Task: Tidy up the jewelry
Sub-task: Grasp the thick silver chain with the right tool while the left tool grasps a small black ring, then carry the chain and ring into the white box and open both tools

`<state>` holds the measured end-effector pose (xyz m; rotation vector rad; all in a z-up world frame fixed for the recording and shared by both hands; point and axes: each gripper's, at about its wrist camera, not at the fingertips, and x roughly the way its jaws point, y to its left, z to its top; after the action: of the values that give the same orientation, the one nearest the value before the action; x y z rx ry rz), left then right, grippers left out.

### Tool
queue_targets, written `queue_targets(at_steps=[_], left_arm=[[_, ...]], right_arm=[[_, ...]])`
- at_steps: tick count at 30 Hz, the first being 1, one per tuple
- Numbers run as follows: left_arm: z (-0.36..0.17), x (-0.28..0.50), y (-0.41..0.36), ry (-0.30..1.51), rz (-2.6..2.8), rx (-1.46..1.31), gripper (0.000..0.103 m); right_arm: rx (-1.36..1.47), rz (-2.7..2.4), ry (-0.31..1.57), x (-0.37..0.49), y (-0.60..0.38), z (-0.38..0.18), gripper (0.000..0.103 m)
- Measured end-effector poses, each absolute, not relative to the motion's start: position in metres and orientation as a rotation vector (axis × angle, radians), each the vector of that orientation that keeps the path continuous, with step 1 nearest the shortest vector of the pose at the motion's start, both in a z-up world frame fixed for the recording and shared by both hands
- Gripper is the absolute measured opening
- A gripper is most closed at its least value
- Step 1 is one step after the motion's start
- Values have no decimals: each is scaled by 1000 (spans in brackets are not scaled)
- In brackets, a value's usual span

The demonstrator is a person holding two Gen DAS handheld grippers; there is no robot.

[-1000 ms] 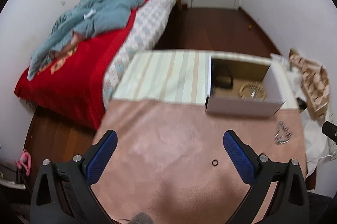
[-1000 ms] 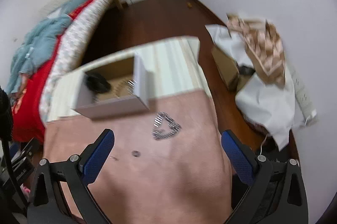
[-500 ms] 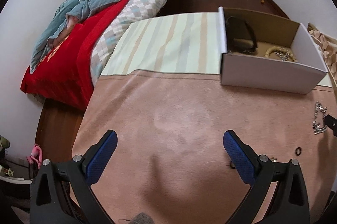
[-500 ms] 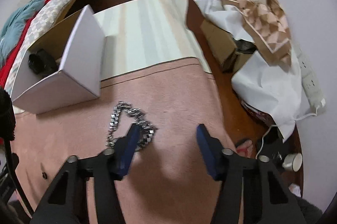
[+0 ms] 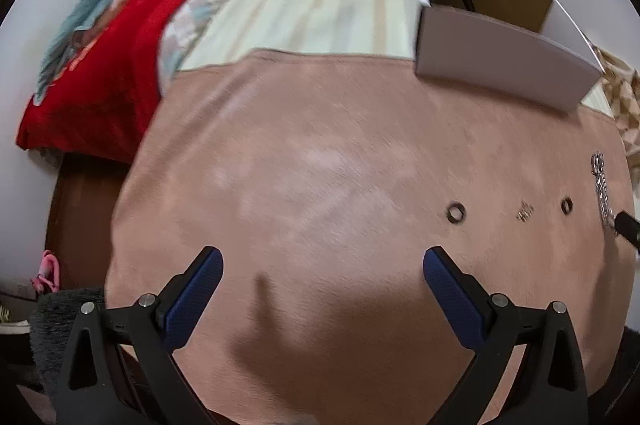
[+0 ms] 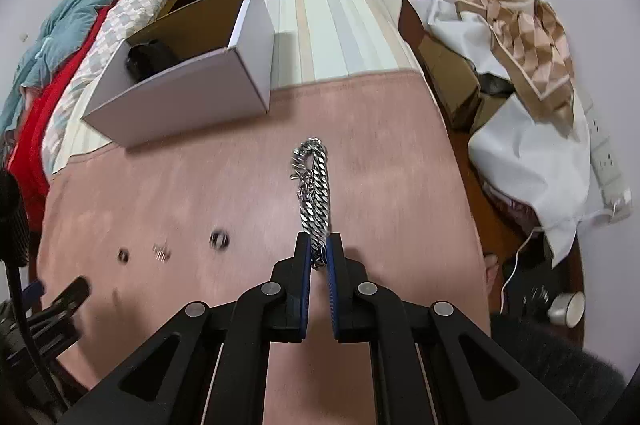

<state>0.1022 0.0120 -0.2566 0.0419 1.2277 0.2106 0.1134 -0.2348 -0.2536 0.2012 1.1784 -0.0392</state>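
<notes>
A heavy silver chain (image 6: pixel 314 185) lies stretched out on the pink cloth (image 6: pixel 380 161). My right gripper (image 6: pixel 319 241) is closing on its near end, and the blue pads press on the links. Left of it lie two dark rings (image 6: pixel 219 239) (image 6: pixel 124 255) and a small metal piece (image 6: pixel 161 251). In the left wrist view my left gripper (image 5: pixel 322 253) stands wide open low over bare cloth, holding nothing. The nearer ring (image 5: pixel 456 213) lies ahead to its right, and the chain (image 5: pixel 600 185) is at the far right edge. The white box (image 6: pixel 180 97) holds a black item (image 6: pixel 146 61).
A striped cloth (image 6: pixel 340 21) lies beyond the pink one. A bed with a red cover (image 5: pixel 104 81) and teal blanket runs along the left. On the floor to the right are cardboard, white paper (image 6: pixel 528 161), a power strip (image 6: pixel 604 157) and a cup (image 6: pixel 568 307).
Both grippers have come down toward the pink cloth. The right jaws went from wide open to shut on the chain, which has been drawn from a loop into a line.
</notes>
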Motion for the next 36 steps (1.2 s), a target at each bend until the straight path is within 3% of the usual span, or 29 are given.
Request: queue_targets(at_steps=[6, 8, 11, 13, 17, 18, 21, 28, 36], left_arm=[[-265, 114, -15, 1228, 101, 46, 102], [-266, 119, -24, 1224, 75, 60, 96], [-268, 125, -34, 1229, 48, 74, 76], [-270, 129, -38, 1239, 29, 77, 54], [-268, 130, -44, 1230, -5, 81, 32], [-268, 129, -46, 1227, -15, 83, 22], [-267, 127, -53, 1222, -34, 105, 10], [-260, 123, -56, 1213, -53, 100, 10], [-218, 127, -48, 1149, -92, 60, 10]], right_arm=[[252, -73, 1192, 90, -242, -260, 8], [257, -80, 1199, 90, -246, -265, 8], [258, -88, 1203, 91, -248, -267, 8], [257, -91, 1203, 92, -249, -266, 8], [258, -95, 1200, 96, -252, -266, 8], [259, -96, 1199, 97, -252, -266, 8], [266, -99, 1198, 98, -255, -266, 8], [279, -77, 1169, 97, -256, -252, 8], [316, -6, 1063, 104, -255, -196, 8]])
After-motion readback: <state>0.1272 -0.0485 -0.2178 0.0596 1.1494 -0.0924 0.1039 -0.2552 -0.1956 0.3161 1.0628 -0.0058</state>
